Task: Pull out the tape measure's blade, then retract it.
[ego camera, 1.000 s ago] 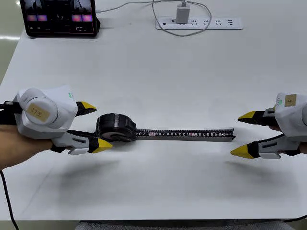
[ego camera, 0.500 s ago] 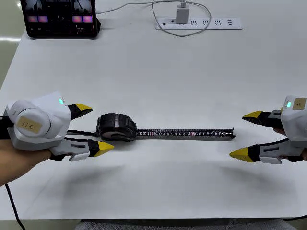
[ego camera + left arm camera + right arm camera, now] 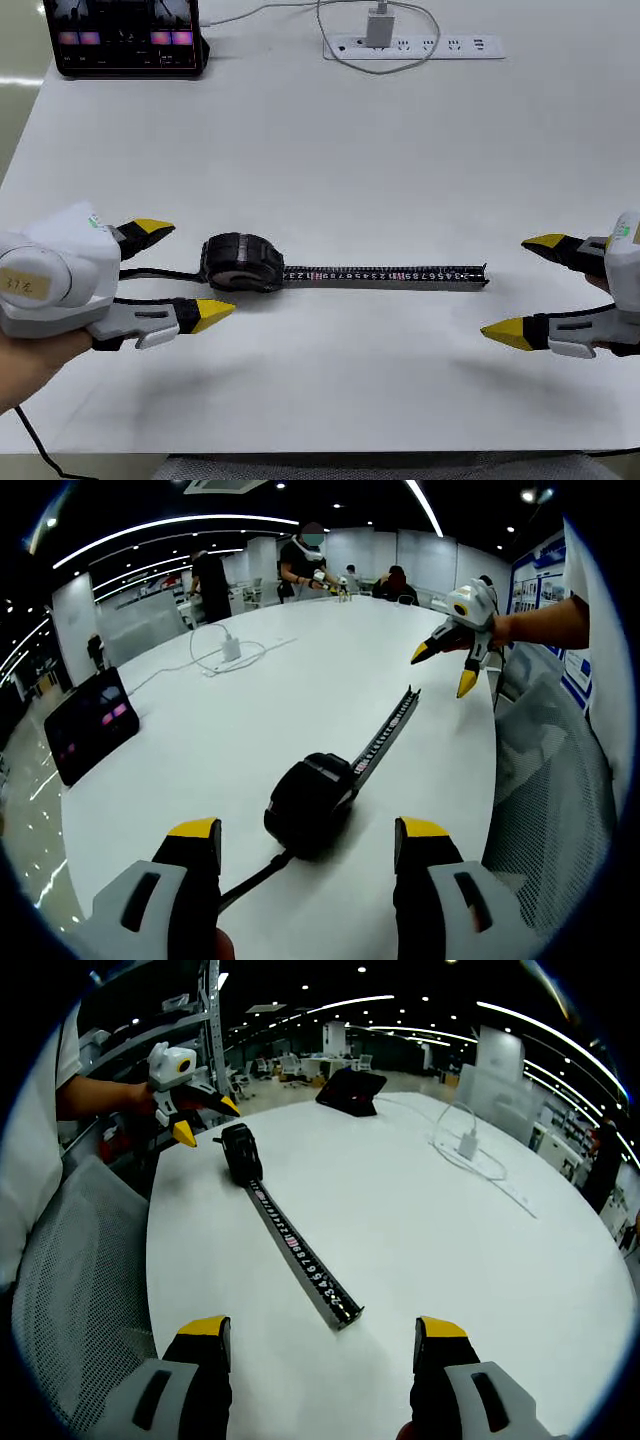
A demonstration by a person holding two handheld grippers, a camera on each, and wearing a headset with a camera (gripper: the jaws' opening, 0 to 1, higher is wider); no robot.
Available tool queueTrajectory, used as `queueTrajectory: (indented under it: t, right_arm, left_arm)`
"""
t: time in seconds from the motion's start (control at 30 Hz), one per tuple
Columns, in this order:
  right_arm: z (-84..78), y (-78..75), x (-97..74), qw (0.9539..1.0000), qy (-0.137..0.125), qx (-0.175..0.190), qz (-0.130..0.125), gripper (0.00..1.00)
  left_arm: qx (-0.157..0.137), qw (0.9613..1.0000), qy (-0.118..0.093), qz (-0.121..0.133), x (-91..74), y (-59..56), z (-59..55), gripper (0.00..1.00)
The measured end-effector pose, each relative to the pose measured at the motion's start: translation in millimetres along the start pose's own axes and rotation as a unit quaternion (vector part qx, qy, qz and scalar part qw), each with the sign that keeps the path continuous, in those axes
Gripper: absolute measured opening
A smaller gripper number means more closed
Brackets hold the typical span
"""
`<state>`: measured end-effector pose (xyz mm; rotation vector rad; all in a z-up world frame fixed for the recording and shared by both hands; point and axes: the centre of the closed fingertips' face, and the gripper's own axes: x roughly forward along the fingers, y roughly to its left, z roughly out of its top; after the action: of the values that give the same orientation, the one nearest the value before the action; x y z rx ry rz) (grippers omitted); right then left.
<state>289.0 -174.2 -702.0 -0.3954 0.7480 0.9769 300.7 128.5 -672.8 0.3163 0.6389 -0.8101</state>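
On the counter (image 3: 330,150), left tool (image 3: 185,268): jaws spread wide and holding nothing. Its yellow tips sit either side of a thin black strap (image 3: 165,272), just short of the tape measure (image 3: 240,264) and not touching it.
Opposite, right tool (image 3: 523,287): jaws just as wide and empty, near the blade's tip but apart from it.
Between them, the tape measure: a dark round case (image 3: 250,258), upright on its base as far as I can tell, with the strap trailing toward the left tool.
Its blade (image 3: 385,276): drawn out, lying flat along the counter toward the right tool, numbers up, hook end (image 3: 484,275) free.
Stage: I'd judge the pull-out done and the retraction not yet done. With nothing holding the blade out, the lock is probably on.
Handling: the case looks hard, compact and fairly heavy. The blade is thin sprung steel that kinks easily, has sharp edges and will likely snap back fast.
Where to hold: the left tool across the case's flat sides. The right tool pinches the blade near the hook to slow its return.
Further off: a tablet (image 3: 125,35) and a power strip (image 3: 415,47) sit at the far edge, well apart.
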Motion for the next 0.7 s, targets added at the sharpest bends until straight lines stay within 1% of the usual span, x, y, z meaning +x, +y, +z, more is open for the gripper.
queueTrajectory:
  t: [0.1, 0.2, 0.33, 0.4, 0.53, 0.7]
  right_arm:
    - [1.6, 1.8, -0.9, 1.0, -0.007, 0.001, -0.003, 0.77]
    - [3.1, 4.3, -3.4, 0.9999, -0.011, 0.0, -0.008, 0.8]
    - [2.5, 6.4, -6.5, 0.9998, -0.015, 0.003, -0.013, 0.84]
    - [2.3, 8.2, -8.7, 0.9997, -0.019, 0.005, -0.014, 0.85]
    - [1.7, 12.2, -12.9, 0.9996, -0.022, 0.006, -0.017, 0.87]
    - [1.3, 14.6, -17.3, 0.9993, -0.03, 0.012, -0.02, 0.89]
  left_arm:
    - [-0.003, 1.0, -0.006, 0.006, -3.0, -2.5, 0.6, 0.7]
    - [-0.004, 0.9999, -0.012, 0.008, -6.2, -7.8, 1.2, 0.7]
    - [-0.004, 0.9998, -0.013, 0.015, -9.7, -11.8, -0.4, 0.71]
    - [-0.007, 0.9996, -0.018, 0.019, -12.0, -13.7, -0.5, 0.73]
    - [-0.007, 0.9994, -0.02, 0.027, -16.0, -17.6, -2.6, 0.74]
    - [-0.013, 0.9991, -0.023, 0.033, -20.2, -19.7, -3.7, 0.76]
